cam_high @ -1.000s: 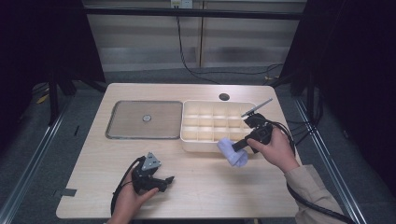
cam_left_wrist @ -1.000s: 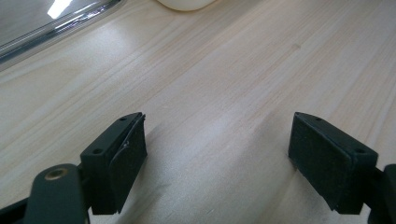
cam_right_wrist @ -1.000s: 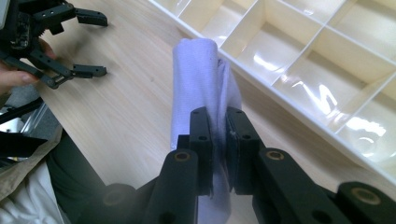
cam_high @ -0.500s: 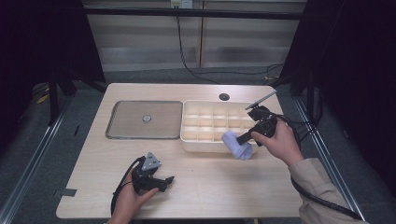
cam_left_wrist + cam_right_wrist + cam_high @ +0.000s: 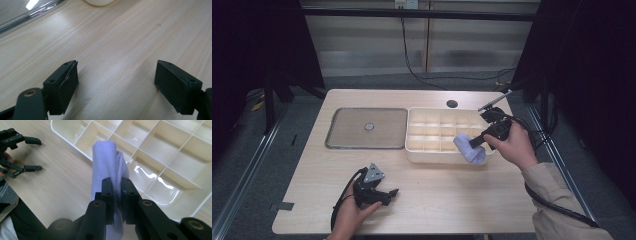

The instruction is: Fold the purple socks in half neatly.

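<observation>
A rolled pale lavender cloth (image 5: 107,162) hangs pinched between the jaws of my right gripper (image 5: 117,195), lifted over the front edge of a cream compartment tray (image 5: 160,152). From above, the cloth (image 5: 470,148) hangs over the tray's (image 5: 432,131) front right corner, with the right gripper (image 5: 477,141) shut on it. My left gripper (image 5: 388,195) rests near the table's front edge, left of centre, open. In the left gripper view its black pads (image 5: 65,85) stand wide apart over bare wood, nothing between them.
A flat grey metal lid (image 5: 367,128) lies on the table left of the tray. A round cable hole (image 5: 452,104) sits behind the tray. Cables trail from both grippers. The wooden table (image 5: 452,195) is bare in front of the tray.
My right gripper has risen and shifted back and right with the cloth, from the table in front of the tray up to the tray's front right corner. The left gripper has stayed put.
</observation>
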The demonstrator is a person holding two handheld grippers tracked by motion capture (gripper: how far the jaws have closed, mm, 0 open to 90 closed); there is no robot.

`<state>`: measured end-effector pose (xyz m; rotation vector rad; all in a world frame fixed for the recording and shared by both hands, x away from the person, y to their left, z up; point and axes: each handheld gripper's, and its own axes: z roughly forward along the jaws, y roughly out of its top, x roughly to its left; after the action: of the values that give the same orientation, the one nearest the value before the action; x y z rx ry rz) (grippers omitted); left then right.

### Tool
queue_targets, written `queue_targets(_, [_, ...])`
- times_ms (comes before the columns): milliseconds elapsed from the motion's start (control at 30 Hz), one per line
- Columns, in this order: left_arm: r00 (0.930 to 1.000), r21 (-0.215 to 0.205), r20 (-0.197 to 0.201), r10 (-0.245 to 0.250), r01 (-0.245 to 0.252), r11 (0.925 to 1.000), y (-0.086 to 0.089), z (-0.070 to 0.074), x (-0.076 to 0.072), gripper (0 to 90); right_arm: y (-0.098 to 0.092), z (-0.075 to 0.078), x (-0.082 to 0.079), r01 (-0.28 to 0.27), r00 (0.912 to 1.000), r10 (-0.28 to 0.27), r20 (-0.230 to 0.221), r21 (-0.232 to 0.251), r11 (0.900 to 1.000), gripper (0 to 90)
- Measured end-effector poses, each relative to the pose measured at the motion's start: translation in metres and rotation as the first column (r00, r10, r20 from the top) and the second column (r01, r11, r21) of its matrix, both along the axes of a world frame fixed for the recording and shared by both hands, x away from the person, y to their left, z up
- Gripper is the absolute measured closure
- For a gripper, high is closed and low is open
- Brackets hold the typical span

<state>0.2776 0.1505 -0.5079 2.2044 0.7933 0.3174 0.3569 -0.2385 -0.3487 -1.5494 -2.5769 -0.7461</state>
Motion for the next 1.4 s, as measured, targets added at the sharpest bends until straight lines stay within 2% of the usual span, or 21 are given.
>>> queue_targets(433, [1.0,0.0,0.0,0.002,-0.002,1.0,0.0,0.0,0.0,18.7,-0.011,0.003,0.013,0.048,0.9988,-0.047,0.011,-0.027,0.998,82.4])
queue_targets(800, [1.0,0.0,0.0,0.001,-0.001,1.0,0.0,0.0,0.0,18.7,-0.015,-0.002,0.023,0.066,0.9978,-0.065,0.017,-0.055,0.996,82.3])
queue_targets(1033, [1.0,0.0,0.0,0.002,-0.002,1.0,0.0,0.0,0.0,18.7,-0.02,-0.005,0.03,0.089,0.9959,-0.09,-0.003,-0.066,0.994,82.2])
queue_targets(1400, [1.0,0.0,-0.001,0.002,-0.002,1.0,0.0,0.0,0.0,18.7,-0.029,-0.01,0.035,0.118,0.9929,-0.119,-0.009,-0.084,0.99,82.1])
